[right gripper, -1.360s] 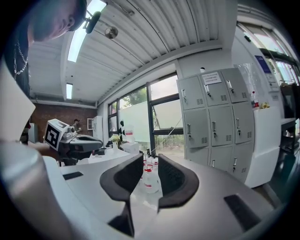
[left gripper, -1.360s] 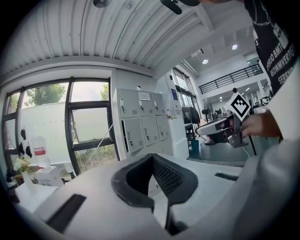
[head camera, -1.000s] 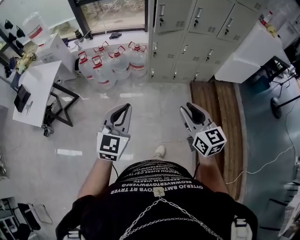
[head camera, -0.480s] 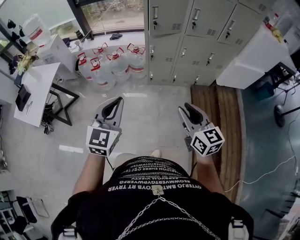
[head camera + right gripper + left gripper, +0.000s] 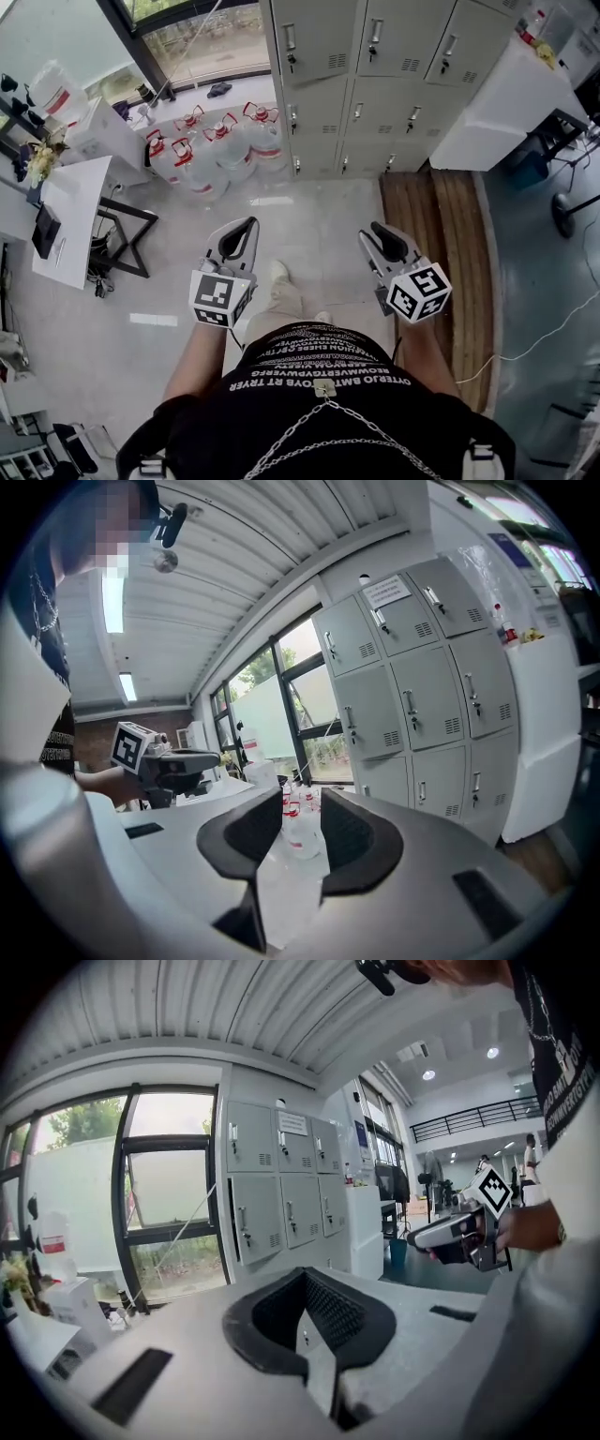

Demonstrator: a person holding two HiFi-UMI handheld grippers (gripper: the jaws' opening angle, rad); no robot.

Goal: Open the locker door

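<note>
The bank of grey lockers (image 5: pixel 375 84) stood at 12 o'clock in the head view, well apart from both grippers, with a stretch of bare floor (image 5: pixel 319 206) between. All of its doors looked shut. No particular door was marked out, so which one was meant I cannot tell.

The left gripper (image 5: pixel 246 230) was held low at about 7 o'clock from the lockers. Its dark pads met at the tips with nothing between them. From its own view the lockers lay above the jaws at 12 o'clock, far off.

The right gripper (image 5: pixel 380 232) sat at about 6 o'clock from the lockers. Its jaws stood well apart and empty. Through the gap its own view showed only the water bottles (image 5: pixel 298 832) on the floor, with the lockers off at 1 to 2 o'clock. It would need to swing that way before it pointed at a door.

The move ahead turned on the door handles (image 5: pixel 410 708). Each was a slim bar with its long axis upright, near the left edge of its door as seen from the right gripper. The doors probably hinged on the right and would swing toward 3 o'clock. The right gripper seemed the better placed: it was more squarely in front of the bank and already open. Its jaws would have to close from the sides across an upright handle. Before any of that, the distance to the lockers had to be covered.
</note>
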